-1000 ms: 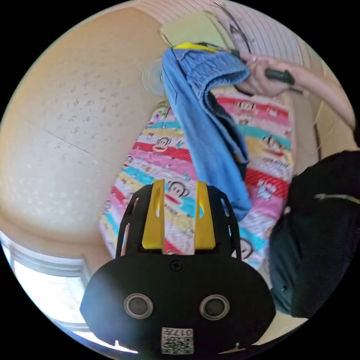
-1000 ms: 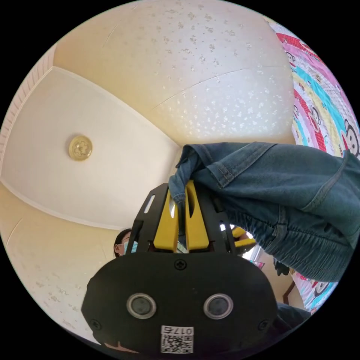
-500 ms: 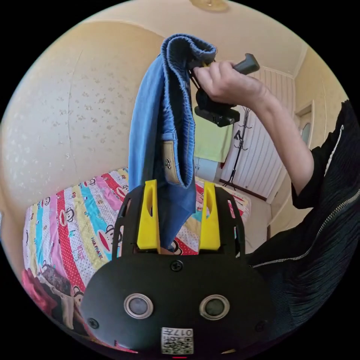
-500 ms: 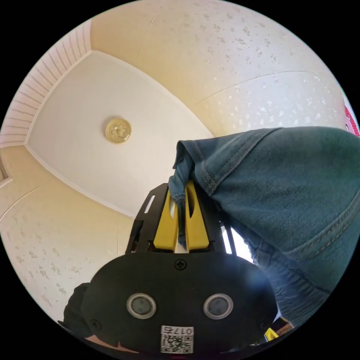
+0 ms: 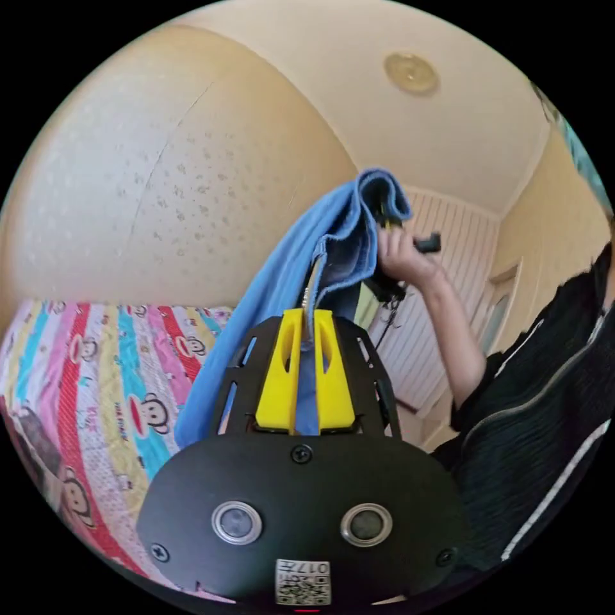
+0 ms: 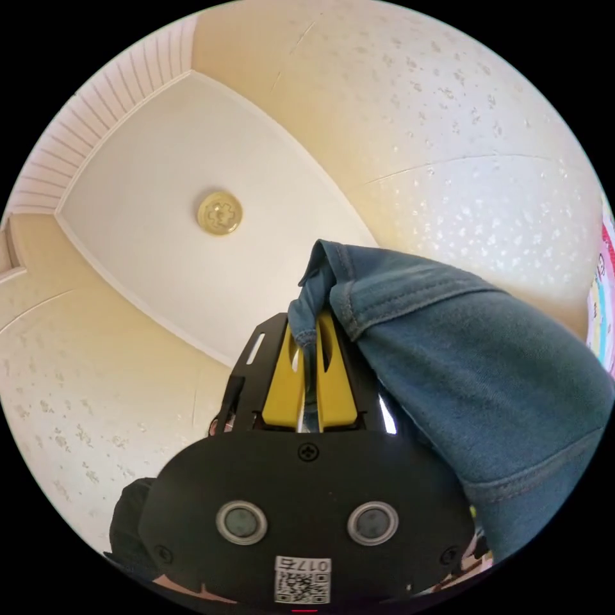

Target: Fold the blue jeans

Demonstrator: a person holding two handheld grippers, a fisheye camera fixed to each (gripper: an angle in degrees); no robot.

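Observation:
The blue jeans (image 5: 301, 256) hang in the air above the bed, held up high. My left gripper (image 5: 306, 318) is shut on an edge of the denim, its yellow jaws pressed together around the cloth. In the left gripper view a person's hand (image 5: 400, 251) holds my right gripper up at the top fold of the jeans. In the right gripper view my right gripper (image 6: 310, 318) is shut on a bunched edge of the jeans (image 6: 461, 359), which drape down to the right of the jaws.
A bed with a striped, cartoon-monkey sheet (image 5: 83, 384) lies below at the left. The person's black sleeve and body (image 5: 544, 416) stand at the right. A patterned wall (image 5: 160, 192), a ceiling lamp (image 6: 220, 213) and a slatted wall (image 5: 442, 269) surround the scene.
My left gripper, open around the hanging jeans half a second ago, has shut on the denim. The right gripper keeps its grip and stays raised; both views have swung.

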